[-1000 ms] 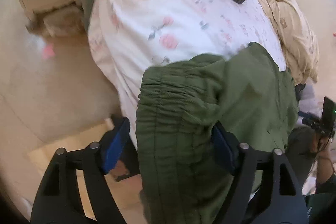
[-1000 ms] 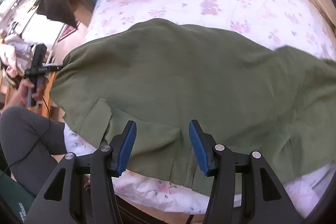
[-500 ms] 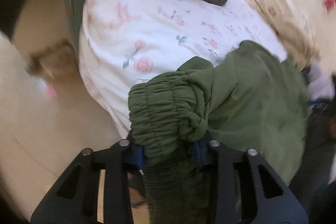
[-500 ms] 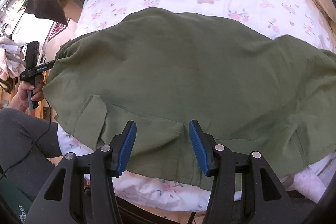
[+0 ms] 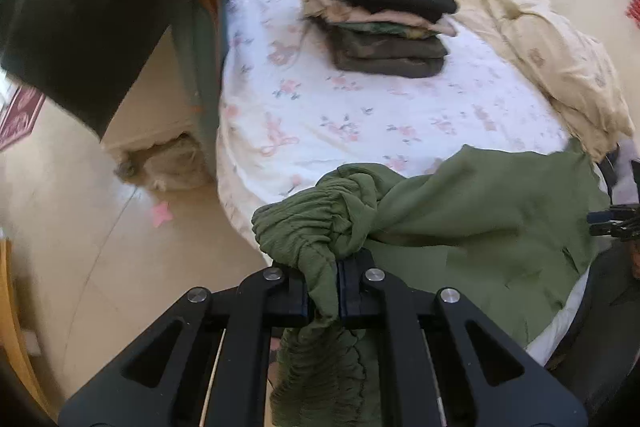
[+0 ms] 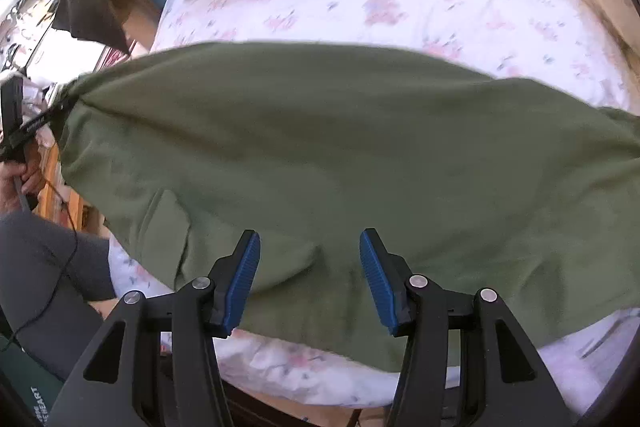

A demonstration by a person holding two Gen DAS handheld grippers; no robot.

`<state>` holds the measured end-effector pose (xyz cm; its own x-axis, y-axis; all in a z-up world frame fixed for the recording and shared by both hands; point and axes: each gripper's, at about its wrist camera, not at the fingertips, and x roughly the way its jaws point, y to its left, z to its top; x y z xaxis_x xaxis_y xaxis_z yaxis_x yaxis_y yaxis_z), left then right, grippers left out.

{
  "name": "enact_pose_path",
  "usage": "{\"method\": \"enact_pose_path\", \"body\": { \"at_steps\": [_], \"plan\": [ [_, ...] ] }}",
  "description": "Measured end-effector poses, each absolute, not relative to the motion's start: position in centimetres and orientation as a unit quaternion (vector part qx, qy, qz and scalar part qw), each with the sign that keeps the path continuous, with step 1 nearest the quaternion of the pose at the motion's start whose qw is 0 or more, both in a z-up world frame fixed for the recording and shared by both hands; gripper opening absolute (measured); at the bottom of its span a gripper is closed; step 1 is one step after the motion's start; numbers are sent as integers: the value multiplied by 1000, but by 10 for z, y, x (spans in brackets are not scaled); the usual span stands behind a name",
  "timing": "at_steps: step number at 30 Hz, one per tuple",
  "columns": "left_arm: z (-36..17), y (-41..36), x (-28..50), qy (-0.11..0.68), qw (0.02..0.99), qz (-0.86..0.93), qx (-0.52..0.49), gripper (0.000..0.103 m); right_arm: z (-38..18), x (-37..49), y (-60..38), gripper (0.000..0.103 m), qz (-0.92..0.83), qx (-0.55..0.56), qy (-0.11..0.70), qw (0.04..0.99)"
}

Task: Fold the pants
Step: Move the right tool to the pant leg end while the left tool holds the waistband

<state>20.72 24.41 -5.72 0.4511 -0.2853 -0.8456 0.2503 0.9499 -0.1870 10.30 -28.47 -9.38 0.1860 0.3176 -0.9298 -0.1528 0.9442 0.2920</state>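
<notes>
Two grippers: left gripper point(image 5: 323, 293) clamping green pants point(image 6: 340, 155), right gripper point(image 6: 308, 277) agape above them

A second ago the left gripper point(image 5: 323, 289) stood wide open around the gathered waistband of the green pants point(image 5: 480, 211); now its jaws are clamped tight on that bunched fabric. The waistband has been drawn off the floral bedsheet point(image 5: 360, 107), apparently away from the bed's edge. In the right wrist view, the cloth now runs taut from that corner across the sheet.
</notes>
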Motion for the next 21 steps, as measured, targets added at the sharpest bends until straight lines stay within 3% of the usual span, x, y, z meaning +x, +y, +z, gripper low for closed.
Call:
{"method": "enact_pose_path", "body": {
  "at_steps": [9,14,19,21],
  "plan": [
    [-80,252,214,535,838,-108,-10,8,-72,142,-351,54,95,22,625,774],
    [-81,248,215,538,838,-95,-7,8,-61,200,-502,69,-89,127,605,781],
    [-88,244,216,546,834,-83,9,8,-92,216,-633,67,-217,216,592,745],
    [-91,244,217,553,829,-80,17,8,-108,217,-661,59,-223,245,594,733]
  ]
}}
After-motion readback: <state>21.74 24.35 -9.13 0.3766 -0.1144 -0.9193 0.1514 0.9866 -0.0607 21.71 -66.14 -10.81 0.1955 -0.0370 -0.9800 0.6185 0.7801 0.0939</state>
